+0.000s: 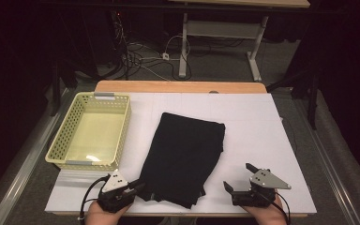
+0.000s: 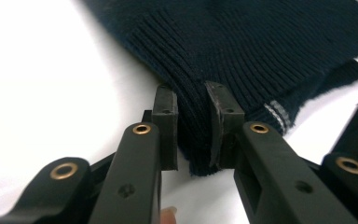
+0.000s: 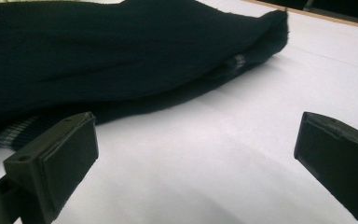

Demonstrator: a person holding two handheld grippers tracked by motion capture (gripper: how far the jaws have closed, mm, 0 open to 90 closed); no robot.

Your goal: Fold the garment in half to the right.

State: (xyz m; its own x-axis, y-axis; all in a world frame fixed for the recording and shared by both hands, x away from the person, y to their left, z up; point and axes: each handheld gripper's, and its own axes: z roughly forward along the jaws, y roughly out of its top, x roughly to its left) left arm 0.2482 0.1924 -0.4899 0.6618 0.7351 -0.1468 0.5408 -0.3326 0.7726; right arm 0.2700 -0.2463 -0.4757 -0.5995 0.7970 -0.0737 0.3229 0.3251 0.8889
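Left gripper [image 2: 192, 126] pinches only the ribbed corner of the folded sweater [image 1: 183, 157] lying mid-table, right gripper [image 1: 242, 180] wide and empty beside it; a one-sided pull could slip off or drag the fold apart.

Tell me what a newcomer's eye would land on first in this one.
First the folded dark knit sweater, lying mid-table on the white table cover. At its near left corner the left gripper has its jaws closed on the ribbed edge, while the right gripper rests open on the cover to the sweater's right, apart from it. An empty pale yellow perforated basket sits at the table's left side.
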